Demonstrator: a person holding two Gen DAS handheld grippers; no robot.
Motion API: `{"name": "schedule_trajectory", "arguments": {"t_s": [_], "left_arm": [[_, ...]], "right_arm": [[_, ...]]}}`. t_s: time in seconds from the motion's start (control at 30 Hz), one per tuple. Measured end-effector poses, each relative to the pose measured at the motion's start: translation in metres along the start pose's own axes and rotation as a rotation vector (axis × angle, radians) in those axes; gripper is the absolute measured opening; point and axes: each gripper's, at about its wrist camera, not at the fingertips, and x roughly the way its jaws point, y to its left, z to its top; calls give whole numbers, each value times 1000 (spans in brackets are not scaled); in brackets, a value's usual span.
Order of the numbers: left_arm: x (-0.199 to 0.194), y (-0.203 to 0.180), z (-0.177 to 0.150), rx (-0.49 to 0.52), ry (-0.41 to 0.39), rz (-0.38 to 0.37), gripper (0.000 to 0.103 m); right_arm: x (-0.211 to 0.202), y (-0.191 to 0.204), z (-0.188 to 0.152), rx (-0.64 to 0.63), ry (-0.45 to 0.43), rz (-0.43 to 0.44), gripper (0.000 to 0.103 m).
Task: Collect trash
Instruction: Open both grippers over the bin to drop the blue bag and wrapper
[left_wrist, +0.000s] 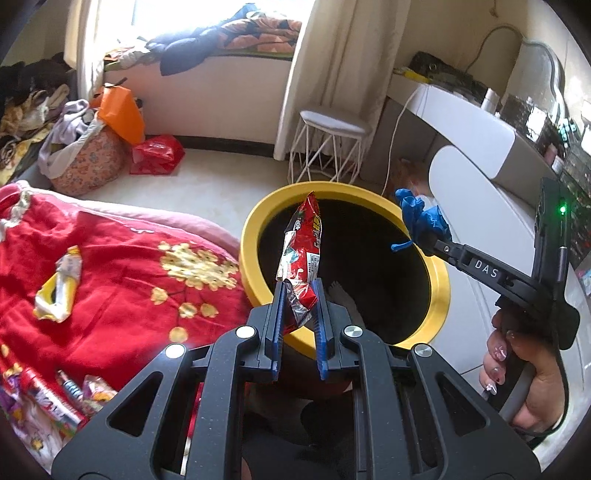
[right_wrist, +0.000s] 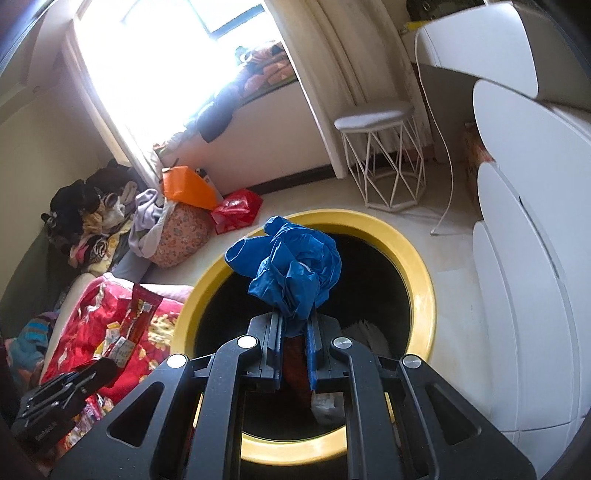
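1. The left tool (left_wrist: 300, 286) is clamped nearly closed on the lower end of a red snack wrapper (left_wrist: 301, 251), which stands up from its fingers.
2. Just beyond and below that tool's tips gapes the yellow-rimmed bin (left_wrist: 255, 229).
3. The right tool (right_wrist: 295, 319) is pinched tight on a crumpled blue glove (right_wrist: 291, 266), directly above the bin's dark mouth.
4. To the left of the left tool, a yellow and white wrapper (left_wrist: 59, 284) lies on the red bedspread (left_wrist: 122, 258).
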Motion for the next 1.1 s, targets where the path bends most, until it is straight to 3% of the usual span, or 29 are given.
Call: {"name": "schedule_trajectory", "arguments": {"t_s": [0.4, 0.43, 0.5, 0.53, 0.8, 0.97, 1.1], "left_arm": [[39, -7, 0, 27, 78, -22, 10], [40, -7, 0, 27, 79, -34, 10], [41, -8, 2, 29, 68, -49, 12], [43, -8, 2, 27, 66, -52, 14], [29, -4, 6, -10, 11, -36, 66], [11, 1, 6, -26, -30, 0, 92], [-3, 5, 5, -42, -56, 26, 92]], "right_arm": [[15, -14, -1, 28, 60, 1, 14], [16, -16, -1, 44, 62, 0, 17], [15, -20, -1, 67, 59, 4, 37], [14, -21, 0, 73, 55, 5, 38], [5, -21, 3, 68, 11, -12, 49], [-1, -14, 3, 53, -9, -16, 57], [-6, -9, 5, 44, -28, -10, 66]]}}
